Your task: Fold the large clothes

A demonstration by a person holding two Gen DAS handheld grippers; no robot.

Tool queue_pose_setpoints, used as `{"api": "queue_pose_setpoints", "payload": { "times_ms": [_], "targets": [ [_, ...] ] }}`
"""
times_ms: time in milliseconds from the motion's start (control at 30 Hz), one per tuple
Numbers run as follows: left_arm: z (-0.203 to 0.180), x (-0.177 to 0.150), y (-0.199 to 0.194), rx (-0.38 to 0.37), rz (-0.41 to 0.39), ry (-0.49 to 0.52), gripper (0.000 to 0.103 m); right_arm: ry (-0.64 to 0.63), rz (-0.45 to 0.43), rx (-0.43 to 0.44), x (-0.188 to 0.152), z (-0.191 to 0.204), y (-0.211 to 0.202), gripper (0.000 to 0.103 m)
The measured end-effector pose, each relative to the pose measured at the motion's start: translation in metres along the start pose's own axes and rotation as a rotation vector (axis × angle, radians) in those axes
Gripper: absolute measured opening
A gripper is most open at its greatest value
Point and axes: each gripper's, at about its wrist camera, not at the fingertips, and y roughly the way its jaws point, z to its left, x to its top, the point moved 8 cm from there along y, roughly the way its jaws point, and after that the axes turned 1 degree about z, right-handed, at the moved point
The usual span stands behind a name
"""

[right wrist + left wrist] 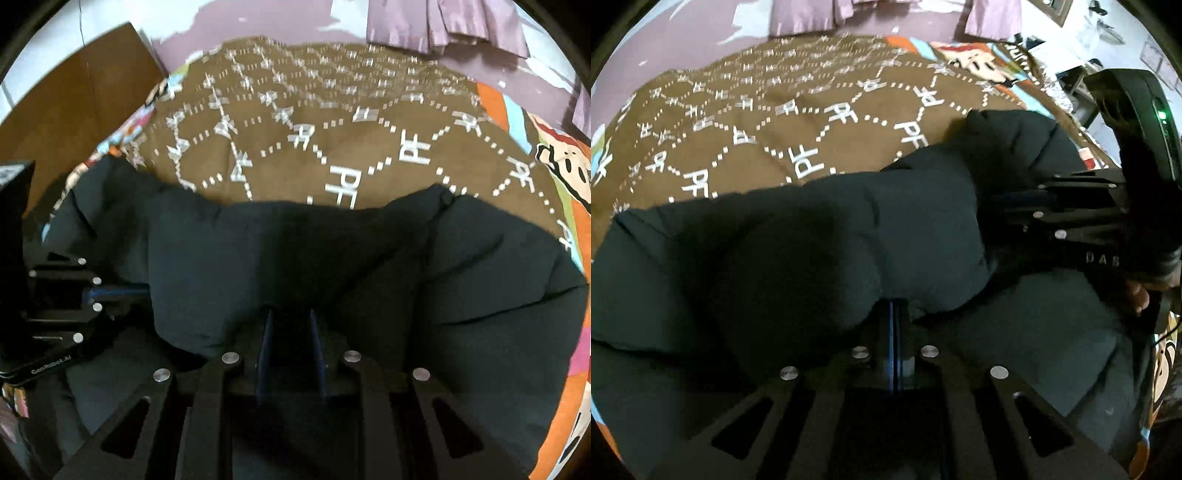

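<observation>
Left tongs [894, 314] pinched on black padded jacket [812, 240]; right tongs [291, 325] slightly apart, gripping jacket fold, on brown blanket [332, 129]

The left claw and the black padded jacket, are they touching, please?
Touching. The left wrist view shows the left claw shut, its fingers pinching a fold of the black padded jacket.

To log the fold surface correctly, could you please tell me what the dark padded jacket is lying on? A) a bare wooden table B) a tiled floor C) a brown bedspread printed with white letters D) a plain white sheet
C: the dark padded jacket lies on a brown bedspread with white "PF" letters and dotted diamond lines, visible beyond it in both wrist views.
</observation>
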Motion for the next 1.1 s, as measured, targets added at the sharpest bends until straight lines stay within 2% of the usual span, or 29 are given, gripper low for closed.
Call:
{"api": "queue_pose_setpoints", "payload": {
  "times_ms": [133, 267, 400, 500, 767, 867, 900, 933, 1033, 1100],
  "targets": [
    [0.003, -0.002, 0.015, 0.009, 0.027, -0.011, 0.001, -0.003, -0.009, -0.041, -0.007, -0.002, 0.014, 0.018],
    [0.006, -0.005, 0.021, 0.002, 0.022, -0.04, 0.001, -0.024, -0.027, -0.076, -0.009, 0.0, 0.015, 0.018],
    [0.004, -0.007, 0.011, 0.014, -0.023, -0.03, 0.001, -0.025, -0.079, -0.067, -0.01, 0.003, 0.004, 0.018],
    [0.005, -0.011, -0.002, 0.009, -0.061, -0.052, 0.001, -0.007, -0.082, -0.059, -0.009, 0.003, -0.007, 0.019],
    [0.006, -0.017, -0.044, 0.066, -0.17, -0.104, 0.001, -0.001, -0.12, -0.125, -0.017, 0.008, -0.042, 0.02],
    [0.004, -0.01, -0.061, 0.085, -0.218, -0.133, 0.001, -0.009, -0.161, -0.149, -0.019, 0.015, -0.064, 0.044],
    [0.003, -0.008, -0.066, 0.084, -0.231, -0.142, 0.001, -0.002, -0.182, -0.165, -0.019, 0.017, -0.073, 0.057],
    [0.003, -0.006, -0.072, 0.082, -0.243, -0.15, 0.001, 0.007, -0.199, -0.17, -0.018, 0.019, -0.081, 0.064],
    [-0.006, -0.005, -0.094, 0.098, -0.277, -0.16, 0.003, 0.026, -0.233, -0.179, -0.019, 0.024, -0.106, 0.067],
    [-0.013, -0.007, -0.109, 0.114, -0.287, -0.155, 0.012, 0.035, -0.253, -0.19, -0.019, 0.026, -0.121, 0.074]
  ]
}}
